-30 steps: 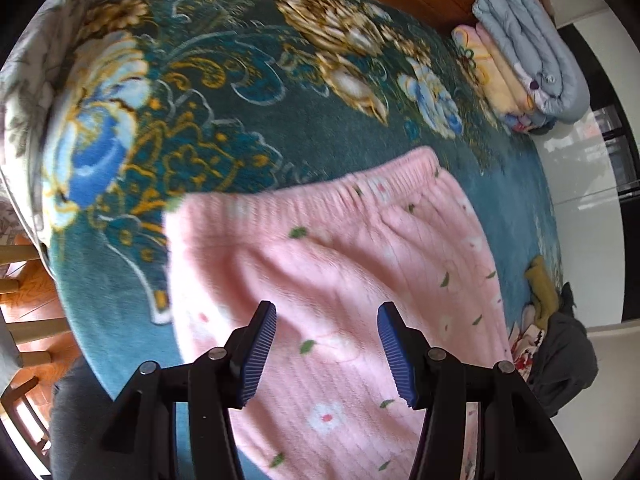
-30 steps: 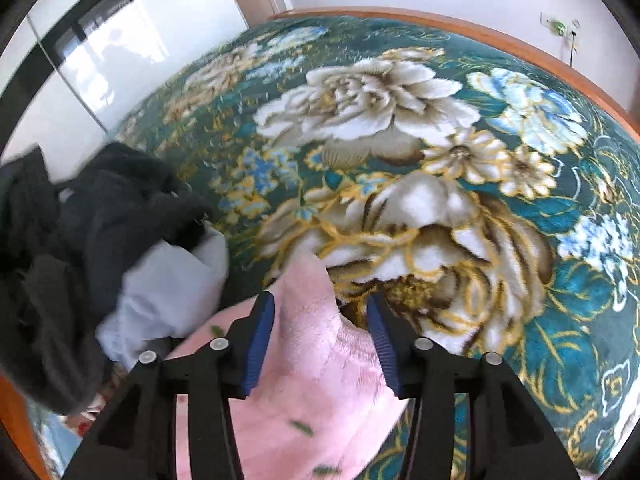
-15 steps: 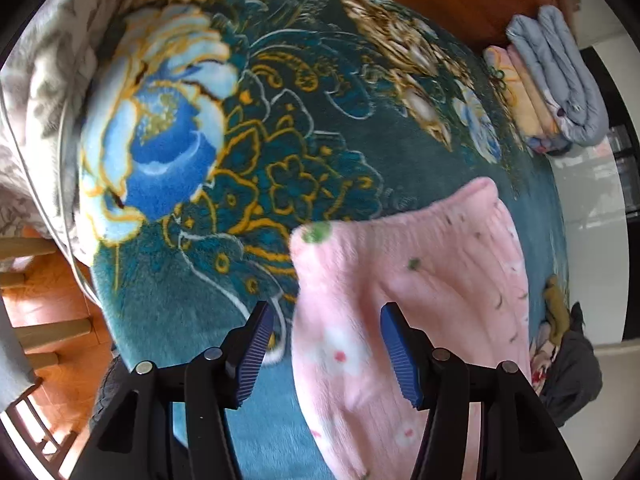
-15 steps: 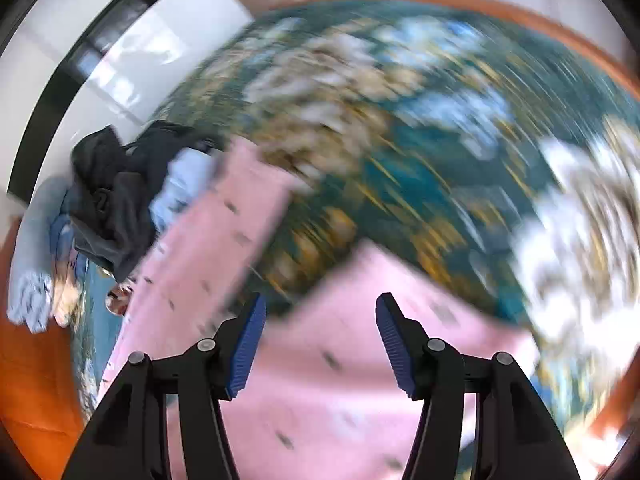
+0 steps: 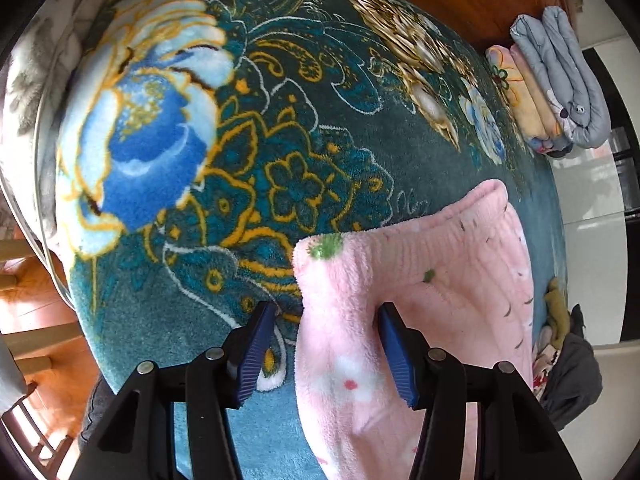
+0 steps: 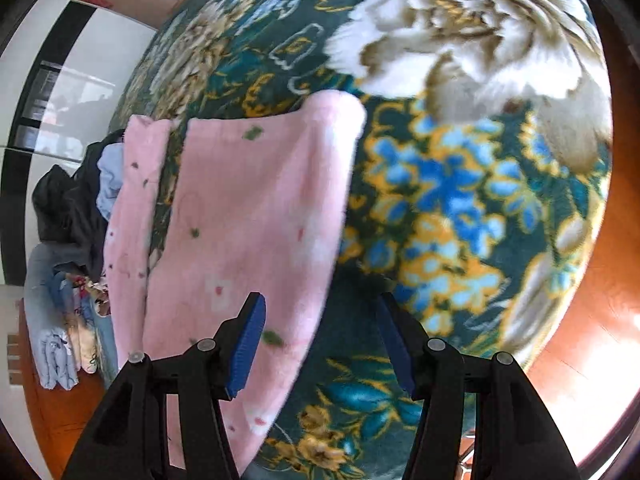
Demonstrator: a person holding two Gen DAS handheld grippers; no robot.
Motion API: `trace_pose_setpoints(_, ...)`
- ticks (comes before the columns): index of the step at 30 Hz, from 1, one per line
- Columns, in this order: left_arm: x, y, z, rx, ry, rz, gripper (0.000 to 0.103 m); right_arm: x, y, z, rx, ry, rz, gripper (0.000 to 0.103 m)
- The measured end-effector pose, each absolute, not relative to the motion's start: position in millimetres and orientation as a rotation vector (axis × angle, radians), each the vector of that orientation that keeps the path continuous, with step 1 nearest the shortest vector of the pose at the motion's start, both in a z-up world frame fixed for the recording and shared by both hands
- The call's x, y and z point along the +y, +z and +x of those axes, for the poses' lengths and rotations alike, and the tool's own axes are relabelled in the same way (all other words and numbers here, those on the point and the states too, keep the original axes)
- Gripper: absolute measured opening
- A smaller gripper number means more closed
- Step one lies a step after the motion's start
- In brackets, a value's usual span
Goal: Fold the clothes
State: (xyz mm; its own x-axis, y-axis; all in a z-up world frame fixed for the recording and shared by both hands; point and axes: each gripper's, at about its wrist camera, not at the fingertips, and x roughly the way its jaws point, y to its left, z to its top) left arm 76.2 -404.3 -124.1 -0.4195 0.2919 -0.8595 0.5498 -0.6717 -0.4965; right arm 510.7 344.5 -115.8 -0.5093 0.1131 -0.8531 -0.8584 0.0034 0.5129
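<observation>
One pink fleece garment [image 5: 400, 304] lies on the floral blanket [image 5: 280, 128]. Your left gripper [image 5: 326, 350] stands wide around its corner, pads not pinching. Your right gripper [image 6: 322, 344] gapes too, the cloth's edge between its pads, unpressed. Two piles wait: folded bedding [image 5: 556, 80] and dark clothes [image 6: 68, 208], both well apart.

Left wrist view: close above the blanket [image 5: 304, 128], angled steeply down, facing the folded stack [image 5: 552, 80] far right. Right wrist view: similarly close, steep. Both share the pink garment [image 5: 420, 292] and the dark clothes heap [image 6: 68, 204].
</observation>
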Motion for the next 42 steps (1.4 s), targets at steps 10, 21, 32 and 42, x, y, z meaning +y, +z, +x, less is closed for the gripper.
trace_pose_setpoints(10, -411, -124, 79, 1.293, -2.221, 1.555, 0.010, 343, -126, 494, 1.691, 1.605, -0.630, 0.005)
trace_pose_setpoints(21, -400, -32, 36, 1.495, -2.402, 1.402, 0.007, 383, -16, 433, 1.704, 1.920, -0.312, 0.003)
trace_pose_setpoints(32, -397, -11, 50, 1.565, -2.405, 1.481, 0.007, 401, 42, 440, 1.576, 2.057, -0.279, 0.003)
trace_pose_setpoints(42, -367, -29, -45, 1.785, -2.135, 1.522, 0.008, 464, 45, 282, 1.481, 2.060, -0.513, 0.003)
